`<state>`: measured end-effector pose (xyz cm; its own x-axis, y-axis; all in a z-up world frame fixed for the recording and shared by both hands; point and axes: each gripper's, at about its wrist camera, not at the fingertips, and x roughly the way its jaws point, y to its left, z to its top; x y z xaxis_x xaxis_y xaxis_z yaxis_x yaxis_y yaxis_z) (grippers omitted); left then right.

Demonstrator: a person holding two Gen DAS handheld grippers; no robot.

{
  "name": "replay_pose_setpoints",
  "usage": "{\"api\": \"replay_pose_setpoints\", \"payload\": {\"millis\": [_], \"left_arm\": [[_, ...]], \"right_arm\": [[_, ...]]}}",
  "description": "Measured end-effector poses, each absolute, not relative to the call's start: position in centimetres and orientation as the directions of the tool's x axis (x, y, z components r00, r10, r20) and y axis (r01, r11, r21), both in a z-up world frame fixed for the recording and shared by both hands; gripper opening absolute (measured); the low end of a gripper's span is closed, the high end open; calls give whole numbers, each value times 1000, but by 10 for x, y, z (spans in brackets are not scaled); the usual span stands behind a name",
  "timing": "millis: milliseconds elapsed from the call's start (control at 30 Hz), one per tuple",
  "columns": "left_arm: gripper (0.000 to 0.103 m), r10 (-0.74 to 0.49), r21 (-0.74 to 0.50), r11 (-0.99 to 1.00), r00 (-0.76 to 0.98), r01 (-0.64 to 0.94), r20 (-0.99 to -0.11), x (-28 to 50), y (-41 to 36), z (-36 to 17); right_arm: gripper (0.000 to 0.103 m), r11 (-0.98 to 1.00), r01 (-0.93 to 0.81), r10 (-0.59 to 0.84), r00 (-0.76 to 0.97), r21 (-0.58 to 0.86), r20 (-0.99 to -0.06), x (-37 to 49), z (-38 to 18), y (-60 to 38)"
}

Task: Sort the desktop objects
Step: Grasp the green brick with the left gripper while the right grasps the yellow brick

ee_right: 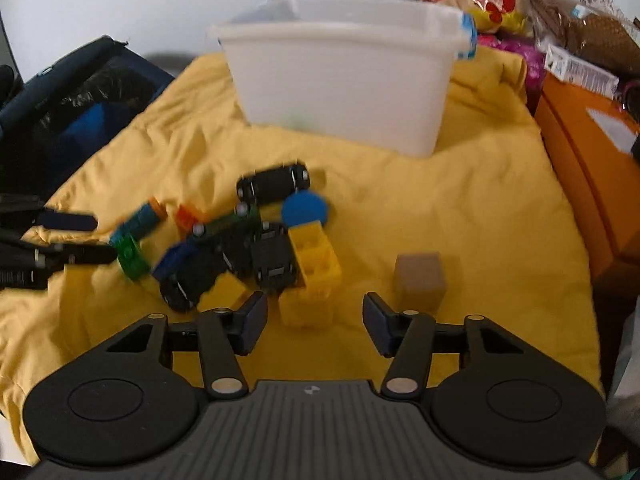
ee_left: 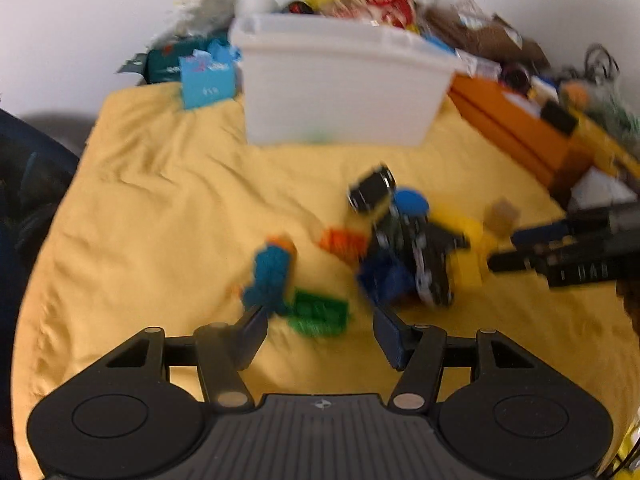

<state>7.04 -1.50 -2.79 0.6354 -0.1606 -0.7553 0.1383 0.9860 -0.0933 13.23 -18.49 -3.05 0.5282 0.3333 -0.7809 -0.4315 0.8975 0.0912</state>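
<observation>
- Right tongs point(ee_right: 314, 320) sit closest to the lens, fingers spread wide with nothing between them, low over the yellow cloth point(ee_right: 460, 208).
- Just ahead of their gap is a yellow block point(ee_right: 314, 258), with a second yellow piece right under the fingertips. A brown cube point(ee_right: 420, 278) stands just past the right finger, apart from everything else.
- Ahead and to the left there's a jumble: black wheel parts point(ee_right: 274, 186), a blue disc point(ee_right: 304, 208), plus orange, dark blue and teal bits all touching each other.
- Left tongs point(ee_left: 320, 320) are wide open too and holding nothing. A green brick point(ee_left: 318, 312) lies right between the fingertips, and the teal piece point(ee_left: 272, 276) is beside the left finger.
- White tub point(ee_right: 344, 68) sits well beyond the pile, straight ahead of both tongs. It's blurry, but I think something green is inside near the bottom.
- My read: this is the reach-and-pick step, so most of the sorting is still to do.
- Next, the left pair probably needs to close on the green brick without nudging the teal piece, while the right pair lines up on the yellow block before it squeezes.
</observation>
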Motion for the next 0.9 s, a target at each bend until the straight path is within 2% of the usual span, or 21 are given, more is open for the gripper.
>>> {"api": "replay_pose_setpoints", "payload": {"millis": [333,433,467,600,667,900], "left_arm": [[59,-163,-73,984,635,165,-756,87,-19,-47],[53,-165,-69,983,641,173,-750,87,-20,-49],[48,-170,-77,982,642,171,-748,88,-19,-49],[47,-174,-71,981,648,183,-741,86,-18,-48],[47,-180,-81,980,650,180,-738,85,-16,-45],[47,-189,-125,982,690,143,-698,78,-5,-19]], "right_arm": [[46,895,-441,320,517,73,-794,133,-47,-178],[45,895,-438,321,509,81,-799,137,-51,-177],[45,896,-437,320,508,81,-799,137,-52,-176],[44,897,-431,324,500,94,-803,140,-53,-175],[36,893,-438,333,490,102,-806,141,-55,-174],[36,887,-444,365,513,124,-777,131,-42,-182]]}}
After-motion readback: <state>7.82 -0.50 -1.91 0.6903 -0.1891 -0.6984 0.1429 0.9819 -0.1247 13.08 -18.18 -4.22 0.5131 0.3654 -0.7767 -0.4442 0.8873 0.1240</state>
